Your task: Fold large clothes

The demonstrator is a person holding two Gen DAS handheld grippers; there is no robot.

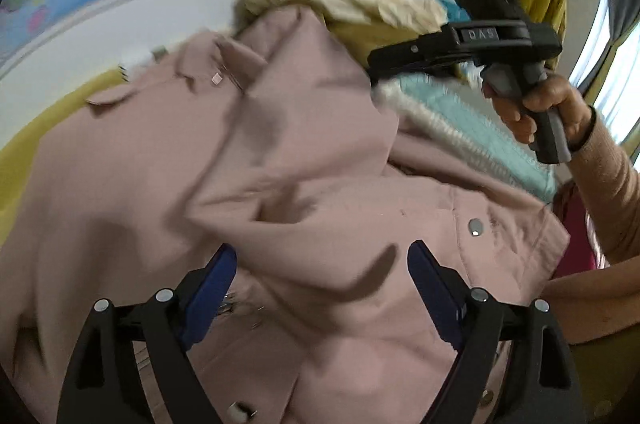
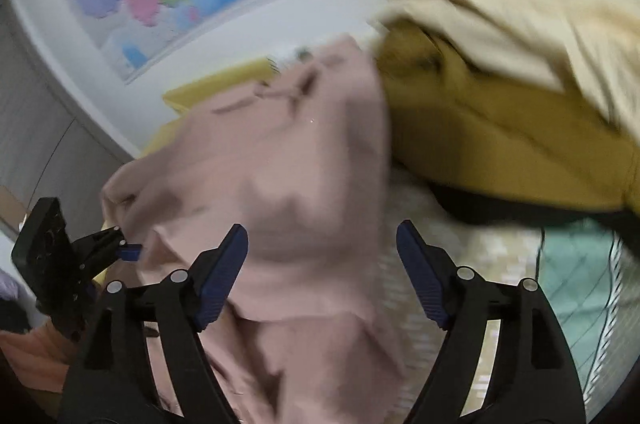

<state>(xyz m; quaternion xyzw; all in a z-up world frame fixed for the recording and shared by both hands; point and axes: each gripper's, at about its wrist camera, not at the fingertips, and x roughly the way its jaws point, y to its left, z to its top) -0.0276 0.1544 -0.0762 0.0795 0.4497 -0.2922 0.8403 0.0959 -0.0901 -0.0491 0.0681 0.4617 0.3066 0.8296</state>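
Left wrist view: both grippers, left gripper (image 1: 322, 288) and right gripper (image 2: 322, 274), gape wide over a crumpled pink coat (image 1: 208, 160) (unfolded); next, probably grasp an edge.

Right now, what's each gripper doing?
Left gripper: open, over the pink coat.
Right gripper: open, holding nothing.

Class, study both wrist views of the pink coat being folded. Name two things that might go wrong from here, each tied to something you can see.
1. Both the left gripper and the right gripper are open above the pink coat, so bunched folds may stay creased into the fold.
2. The cream and mustard garments lie piled against the coat's far edge and might get dragged or caught in a fold.
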